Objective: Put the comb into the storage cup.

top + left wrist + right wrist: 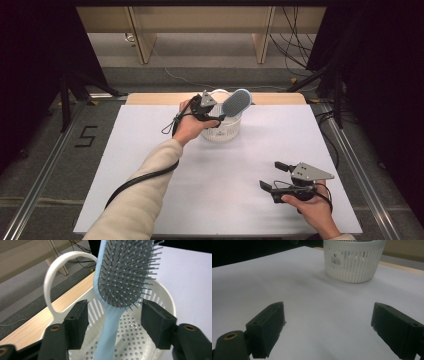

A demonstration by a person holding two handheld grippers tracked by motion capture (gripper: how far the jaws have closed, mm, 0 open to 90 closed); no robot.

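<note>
A light blue hairbrush [236, 102] with grey bristles stands tilted in a white slotted basket [222, 131] at the far middle of the table, its head sticking out above the rim. My left gripper [217, 117] is at the basket's near left side. In the left gripper view the brush's handle [110, 335] runs between the jaws of my left gripper [115, 302], with a gap on each side, so the gripper is open and the brush leans inside the basket [162, 292]. My right gripper [270, 175] hovers open and empty at the near right, facing the basket [353, 262].
A white sheet [150, 150] covers the table, with a strip of bare wood along the far edge [150, 98]. The basket's hoop handle [53, 272] stands up on its far side. Cables trail from both grippers. Dark stands and floor surround the table.
</note>
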